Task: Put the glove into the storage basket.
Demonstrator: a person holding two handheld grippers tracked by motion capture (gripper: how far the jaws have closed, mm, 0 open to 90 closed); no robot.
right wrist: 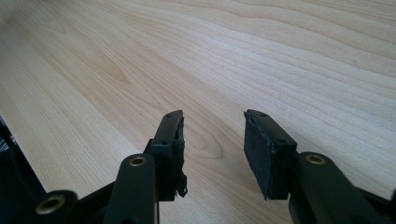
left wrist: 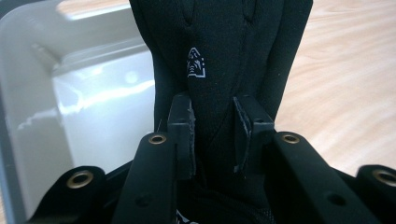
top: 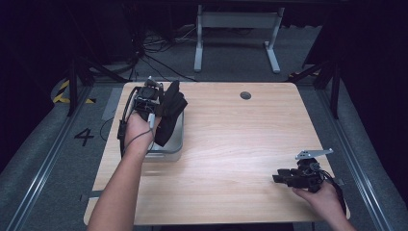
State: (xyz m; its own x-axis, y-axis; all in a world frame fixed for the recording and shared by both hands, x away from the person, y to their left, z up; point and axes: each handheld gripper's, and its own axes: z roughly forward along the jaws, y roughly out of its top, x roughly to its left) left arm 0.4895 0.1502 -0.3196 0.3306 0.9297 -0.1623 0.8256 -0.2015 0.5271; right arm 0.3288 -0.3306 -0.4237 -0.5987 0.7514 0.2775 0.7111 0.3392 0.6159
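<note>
- Your left gripper [top: 153,98] sits over the far left corner of the table, and its jaws are pinched on a black glove [left wrist: 224,70]; in the left gripper view the fabric runs up between both pads, which press into it from either side.
- The glove [top: 169,113] hangs from that grip, fingers pointing up and away from you, with a small white logo [left wrist: 196,64] showing on its back just above the jaws.
- Directly under and beside the glove is a light grey tray [top: 177,144] near the table's left edge; in the left gripper view its pale inner wall [left wrist: 93,98] takes up the left side, and the glove hangs at the tray's right rim. Whether the glove's lower end touches the tray you cannot tell.
- Your left hand [top: 137,130] wraps the gripper's body, with its cable looping down along your wrist.
- Your right gripper [top: 281,177] lies low near the table's right edge, toward the near right corner, pointing left; its jaws stand apart with bare wood between the pads [right wrist: 170,135].
- The table [top: 231,144] is light wood, with a small round hole [top: 245,95] near its far edge.
</note>
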